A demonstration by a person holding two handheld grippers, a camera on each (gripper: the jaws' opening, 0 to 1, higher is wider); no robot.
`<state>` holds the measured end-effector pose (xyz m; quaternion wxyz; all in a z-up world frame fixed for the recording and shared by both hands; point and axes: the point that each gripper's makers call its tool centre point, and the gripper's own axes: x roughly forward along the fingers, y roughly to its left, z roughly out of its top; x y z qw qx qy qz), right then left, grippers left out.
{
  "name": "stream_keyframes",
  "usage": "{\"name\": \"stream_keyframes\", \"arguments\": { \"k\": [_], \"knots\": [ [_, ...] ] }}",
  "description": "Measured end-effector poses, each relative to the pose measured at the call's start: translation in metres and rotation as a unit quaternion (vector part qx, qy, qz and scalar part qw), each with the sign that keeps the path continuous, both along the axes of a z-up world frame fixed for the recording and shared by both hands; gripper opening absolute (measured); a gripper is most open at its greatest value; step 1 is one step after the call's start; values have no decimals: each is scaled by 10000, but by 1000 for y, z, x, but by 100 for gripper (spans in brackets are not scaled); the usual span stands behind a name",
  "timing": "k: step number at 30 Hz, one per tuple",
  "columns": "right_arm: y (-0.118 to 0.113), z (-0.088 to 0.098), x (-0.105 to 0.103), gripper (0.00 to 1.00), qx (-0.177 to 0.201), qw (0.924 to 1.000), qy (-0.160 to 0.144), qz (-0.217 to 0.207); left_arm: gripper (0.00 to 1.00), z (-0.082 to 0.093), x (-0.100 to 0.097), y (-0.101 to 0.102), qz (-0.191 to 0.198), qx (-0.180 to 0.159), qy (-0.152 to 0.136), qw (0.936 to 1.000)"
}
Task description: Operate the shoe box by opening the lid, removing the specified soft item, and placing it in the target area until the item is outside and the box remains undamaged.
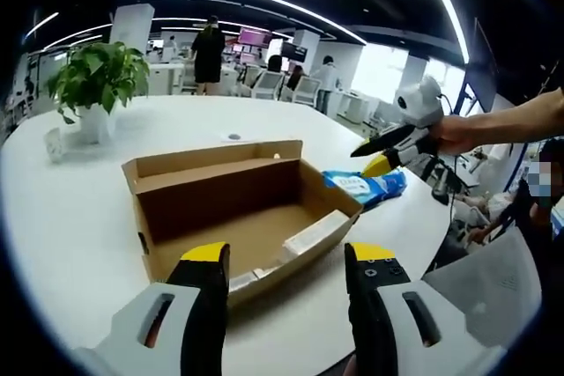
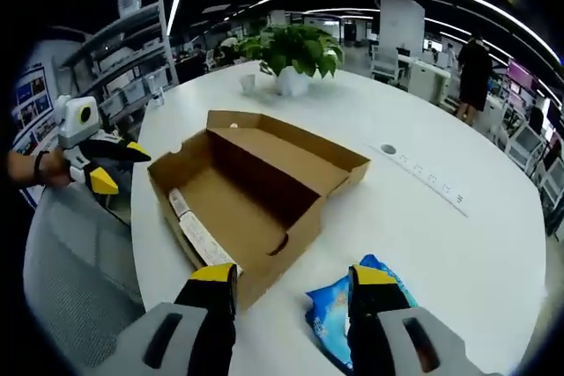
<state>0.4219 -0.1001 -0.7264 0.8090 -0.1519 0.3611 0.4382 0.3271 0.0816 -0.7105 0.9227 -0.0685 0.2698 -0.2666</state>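
Observation:
The brown cardboard shoe box (image 1: 238, 209) stands open on the white table, its lid folded back and its inside bare. A blue soft packet (image 1: 366, 187) lies on the table just beyond the box's right end. My left gripper (image 1: 286, 261) is open at the box's near side, holding nothing. A hand holds my right gripper (image 1: 381, 152) above the packet. In the right gripper view, the box (image 2: 247, 191) sits ahead. The packet (image 2: 339, 310) lies on the table below my open right gripper (image 2: 291, 277). The left gripper (image 2: 110, 166) hovers open at the left.
A potted plant (image 1: 92, 85) and a small white cup (image 1: 55, 143) stand at the table's far side. A socket strip (image 2: 432, 182) runs across the table (image 2: 458, 244). A grey chair (image 2: 70, 261) sits at the table's edge. People stand among desks behind.

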Motion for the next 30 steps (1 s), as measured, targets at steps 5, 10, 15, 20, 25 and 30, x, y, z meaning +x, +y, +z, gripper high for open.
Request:
{"name": "stream_keyframes", "arguments": {
  "k": [5,10,15,20,25,30],
  "knots": [
    [23,-6,-7,48,-23,9997,55,243,54,0,-3,-1,-26,-8,8,10000],
    [45,-12,-15,48,-45,9988,98,476,54,-1,-7,0,-7,-28,29,10000],
    [63,-17,-20,48,-81,9976,141,667,54,-1,-6,1,14,-57,21,10000],
    [74,-21,-20,48,-89,9970,158,751,54,-2,-5,3,50,-79,35,10000],
    [80,-25,-23,48,-202,9951,170,948,53,-2,-5,4,67,-105,45,9999],
    [82,-33,-25,48,-564,9879,187,1433,53,-1,-5,3,73,-135,33,9999]
  ]
}}
